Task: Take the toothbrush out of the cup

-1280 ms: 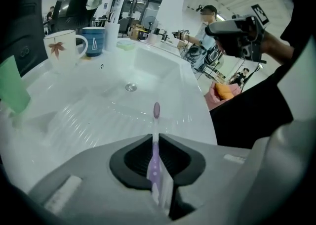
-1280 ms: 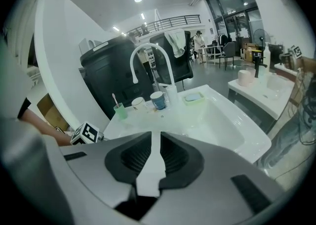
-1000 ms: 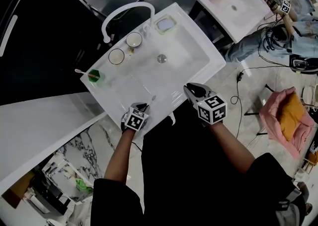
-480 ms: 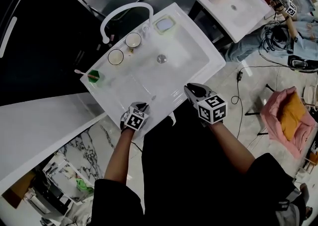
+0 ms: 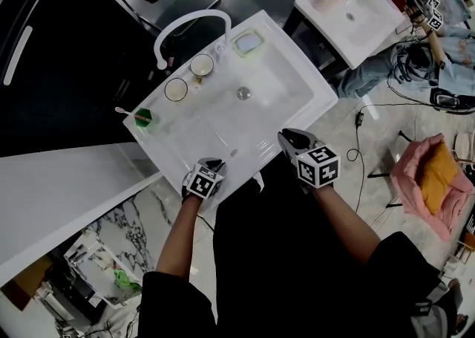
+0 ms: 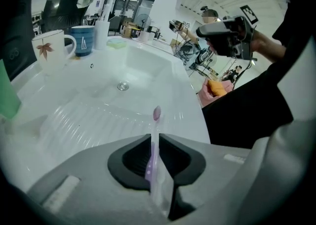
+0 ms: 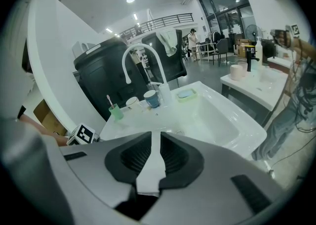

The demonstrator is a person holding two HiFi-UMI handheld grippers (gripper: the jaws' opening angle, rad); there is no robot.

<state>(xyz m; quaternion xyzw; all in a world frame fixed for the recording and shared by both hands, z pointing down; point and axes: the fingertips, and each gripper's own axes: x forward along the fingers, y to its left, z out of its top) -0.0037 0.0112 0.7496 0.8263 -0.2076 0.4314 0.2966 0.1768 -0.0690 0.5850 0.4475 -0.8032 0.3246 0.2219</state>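
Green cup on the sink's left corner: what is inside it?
One toothbrush stands in the green cup, its upper end leaning out above the rim. The cup's wall hides its lower end and anything else inside.

Your left gripper (image 5: 214,161) and right gripper (image 5: 286,136) have pale grey moulded shells. Each carries a white cube (image 5: 319,166) printed with black square markers. In front of that cube, the fingers (image 6: 173,157) are lined with black ribbed pads. You wear a black top with short sleeves (image 5: 167,292) and black clothing below it.
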